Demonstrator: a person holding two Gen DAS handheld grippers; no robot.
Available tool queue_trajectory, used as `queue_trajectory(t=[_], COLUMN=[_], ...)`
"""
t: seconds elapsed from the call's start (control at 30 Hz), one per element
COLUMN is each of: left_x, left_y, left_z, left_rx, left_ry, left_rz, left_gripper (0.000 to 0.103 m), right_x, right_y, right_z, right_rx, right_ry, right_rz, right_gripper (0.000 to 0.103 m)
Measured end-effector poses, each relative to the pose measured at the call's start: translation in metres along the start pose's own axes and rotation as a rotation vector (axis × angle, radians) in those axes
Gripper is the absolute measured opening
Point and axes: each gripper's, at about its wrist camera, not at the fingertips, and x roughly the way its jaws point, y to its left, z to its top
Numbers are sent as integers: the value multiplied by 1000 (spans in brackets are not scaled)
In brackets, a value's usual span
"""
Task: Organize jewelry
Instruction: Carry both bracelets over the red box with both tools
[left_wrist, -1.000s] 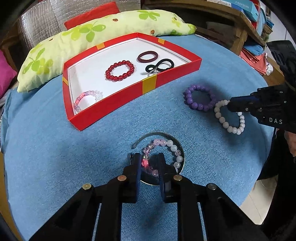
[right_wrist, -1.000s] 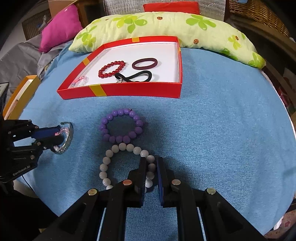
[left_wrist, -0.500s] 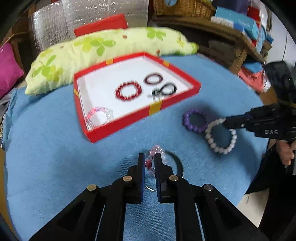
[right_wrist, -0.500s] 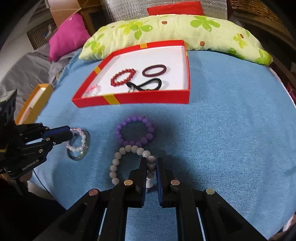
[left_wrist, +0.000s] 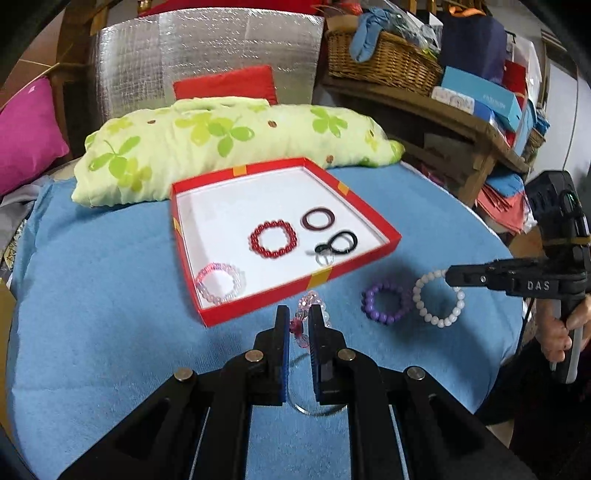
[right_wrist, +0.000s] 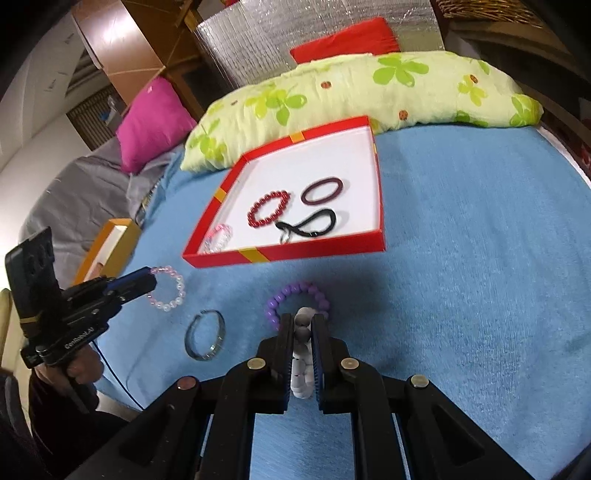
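My left gripper (left_wrist: 298, 325) has its fingers clamped on the pink bracelet (right_wrist: 168, 290), held above the blue cloth (right_wrist: 461, 277) just in front of the red tray (left_wrist: 258, 299). My right gripper (right_wrist: 303, 334) pinches the white bracelet (left_wrist: 437, 297), lifted beside the purple bracelet (left_wrist: 384, 306), which lies on the cloth near the tray. A metal bangle (right_wrist: 205, 334) lies on the cloth below the pink one.

blue cloth (right_wrist: 480, 258) — red tray (right_wrist: 295, 254) | purple bracelet (right_wrist: 275, 301) | metal bangle (right_wrist: 205, 334) | pillow (right_wrist: 351, 88)
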Motion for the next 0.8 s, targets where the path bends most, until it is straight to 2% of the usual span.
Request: queue_trajectory(t=[0.47,0.8], left_x=[5,38], left_y=[8,23], left_z=[23,58], left_rx=[-75,-108], left_ry=[-67,-84], left_rz=[36,69], left_gripper=[10,10], right_x=[-20,-3], right_y=[-5,-9], right_z=[27,69], right_rx=[73,135], right_ry=[-137,-202], right_rz=[51,45], right_gripper=[10,10])
